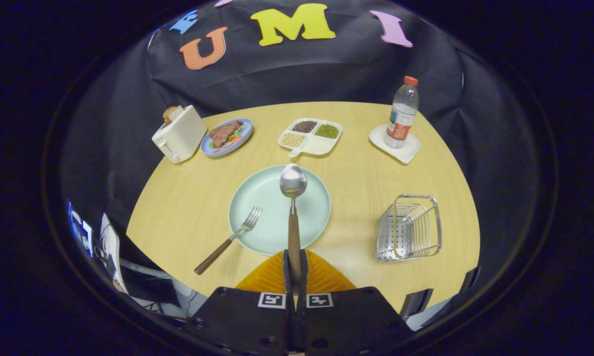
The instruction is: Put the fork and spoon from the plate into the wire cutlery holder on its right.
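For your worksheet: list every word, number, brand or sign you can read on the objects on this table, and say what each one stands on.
Bottle: its label carries print, too small and blurred to read.
Claw, shut on the spoon: two square black-and-white marker patterns on its body, no words.
Toaster, plates, wire holder: no text visible.

Even, fairly bright overhead light falls on the counter (178, 207), which reads pale and evenly toned, with short, soft shadows close under each object. A bright highlight sits on the spoon (293, 181) bowl, and smaller glints run along the wire cutlery holder (409, 228) and the water bottle (402, 114). Focus is sharp across the centre. Fisheye distortion bows the counter's far edge into an arc and compresses detail toward the rim, where the surroundings turn dim.
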A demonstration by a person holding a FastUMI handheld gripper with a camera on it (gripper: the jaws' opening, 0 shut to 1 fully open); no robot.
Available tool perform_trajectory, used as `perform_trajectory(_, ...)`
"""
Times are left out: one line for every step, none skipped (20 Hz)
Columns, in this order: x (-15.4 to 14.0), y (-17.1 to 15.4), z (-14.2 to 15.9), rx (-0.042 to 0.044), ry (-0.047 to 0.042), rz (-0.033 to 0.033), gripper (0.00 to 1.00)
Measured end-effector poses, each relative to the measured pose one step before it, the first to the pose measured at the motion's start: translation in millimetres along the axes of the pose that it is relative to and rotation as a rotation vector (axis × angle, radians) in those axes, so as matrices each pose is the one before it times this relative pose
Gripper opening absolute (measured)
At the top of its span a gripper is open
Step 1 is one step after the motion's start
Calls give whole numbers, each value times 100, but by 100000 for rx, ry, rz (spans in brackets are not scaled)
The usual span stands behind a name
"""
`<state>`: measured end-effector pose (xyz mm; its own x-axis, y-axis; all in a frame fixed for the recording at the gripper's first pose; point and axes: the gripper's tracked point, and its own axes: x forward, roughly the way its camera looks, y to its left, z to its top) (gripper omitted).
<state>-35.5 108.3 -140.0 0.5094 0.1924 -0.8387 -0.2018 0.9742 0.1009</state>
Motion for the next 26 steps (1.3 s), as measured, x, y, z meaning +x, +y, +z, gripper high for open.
perform_trajectory(-986, -887, 470, -71, -546, -766, 0)
perform_trajectory(-1060, -963, 498, -321, -455, -1125, 1)
perform_trajectory(-993, -1039, 115, -615, 15, -1407, 0)
perform_trajectory(-958, -1080, 61, -352, 536, -1217, 0)
perform_trajectory(-903, -940, -271, -878, 1256, -972, 0)
perform_trajectory(-778, -1096, -377, -1154, 1345, -894, 0)
perform_trajectory(-797, -1194, -375, -820, 1713, -1353, 0)
perform_trajectory(-468, -1133, -420, 376, 1729, -1188, 0)
perform_trajectory(-339, -837, -396, 1229, 1755, -840, 1)
perform_trajectory(-248, -790, -323, 1767, 1775, -65, 1)
perform_trajectory(-140, -679, -356, 2000, 1613, -11, 0)
perform_trajectory(-100, -838, -244, 1772, 1372, -454, 0)
perform_trajectory(43, -740, -330, 1023, 1369, -856, 0)
perform_trajectory(158, -813, -336, 44, 1828, -909, 0)
perform_trajectory(298, -478, -577, 103, 2567, -701, 0)
perform_trajectory(255, -557, -684, 746, 2917, -426, 0)
perform_trajectory(251, -349, -580, 800, 2659, -235, 0)
perform_trajectory(264, -252, -239, 1038, 1712, -267, 0)
perform_trajectory(346, -101, -92, 818, 320, -271, 1)
perform_trajectory(240, -96, 156, 461, -63, -596, 1)
perform_trajectory(197, -58, 242, 283, -498, -764, 1)
perform_trajectory(-18, -148, 349, 902, -407, -678, 0)
perform_trajectory(-48, 13, 236, 1113, -211, -188, 0)
perform_trajectory(-93, 37, 174, 937, -212, -266, 4)
perform_trajectory(222, 53, 56, 406, 135, -132, 4)
perform_trajectory(47, 17, -37, 184, 377, -208, 4)
